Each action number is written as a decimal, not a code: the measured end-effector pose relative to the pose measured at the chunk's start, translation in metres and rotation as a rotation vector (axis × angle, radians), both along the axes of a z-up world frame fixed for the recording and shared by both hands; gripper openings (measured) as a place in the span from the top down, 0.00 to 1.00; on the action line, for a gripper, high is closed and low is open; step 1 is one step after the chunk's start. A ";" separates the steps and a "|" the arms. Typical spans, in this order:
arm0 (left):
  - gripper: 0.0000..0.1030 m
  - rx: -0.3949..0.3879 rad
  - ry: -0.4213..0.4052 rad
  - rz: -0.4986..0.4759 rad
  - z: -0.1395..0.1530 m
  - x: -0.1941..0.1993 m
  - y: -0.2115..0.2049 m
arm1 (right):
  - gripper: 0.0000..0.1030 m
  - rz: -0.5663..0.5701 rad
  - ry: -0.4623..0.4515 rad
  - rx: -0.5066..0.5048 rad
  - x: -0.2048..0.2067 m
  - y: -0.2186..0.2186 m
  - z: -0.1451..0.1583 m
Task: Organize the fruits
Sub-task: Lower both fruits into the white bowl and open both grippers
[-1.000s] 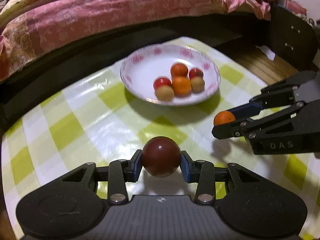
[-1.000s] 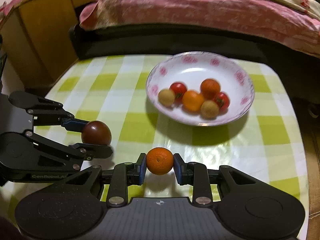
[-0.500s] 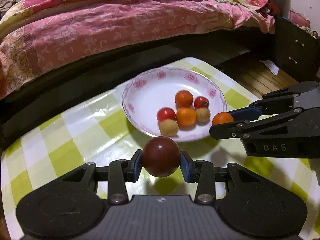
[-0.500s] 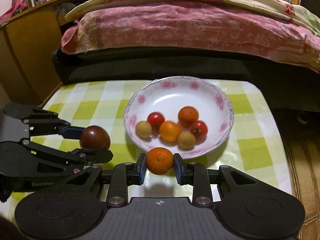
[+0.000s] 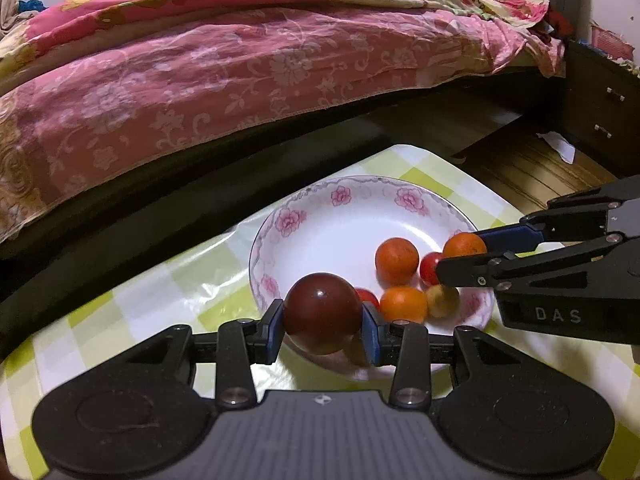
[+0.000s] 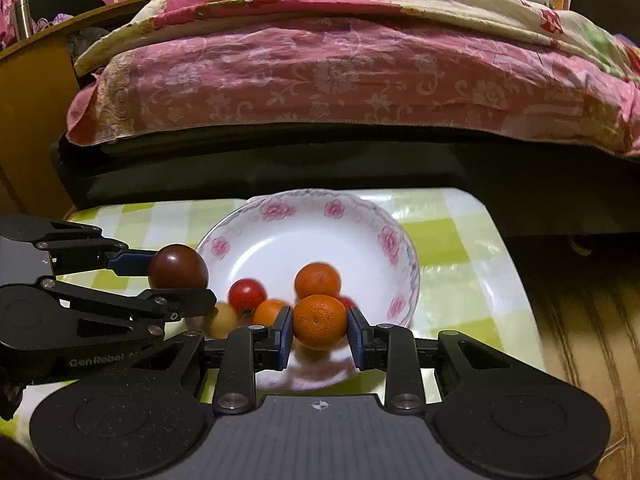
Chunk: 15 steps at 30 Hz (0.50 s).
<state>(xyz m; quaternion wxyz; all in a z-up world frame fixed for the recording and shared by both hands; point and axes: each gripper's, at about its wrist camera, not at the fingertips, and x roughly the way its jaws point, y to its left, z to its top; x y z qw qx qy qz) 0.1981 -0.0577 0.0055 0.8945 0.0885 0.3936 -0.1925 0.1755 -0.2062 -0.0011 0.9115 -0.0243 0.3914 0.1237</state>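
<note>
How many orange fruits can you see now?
3 orange fruits. One is clamped in the right tool; two lie in the plate. More may be hidden.

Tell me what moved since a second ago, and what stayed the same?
Both grippers carried their fruit forward to the plate: the left gripper with the dark red fruit and the right gripper with the orange now hang over its near edge. Both grips stayed shut. The fruits on the plate kept their places.
</note>
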 end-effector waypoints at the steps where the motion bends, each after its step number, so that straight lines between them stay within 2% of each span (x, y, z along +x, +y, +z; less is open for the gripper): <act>1: 0.55 0.001 -0.001 -0.002 -0.001 0.003 -0.001 | 0.75 0.000 -0.003 -0.005 0.003 0.000 0.000; 15: 0.55 0.005 -0.014 0.005 -0.004 0.038 -0.005 | 0.75 -0.033 -0.020 -0.046 0.045 -0.001 -0.012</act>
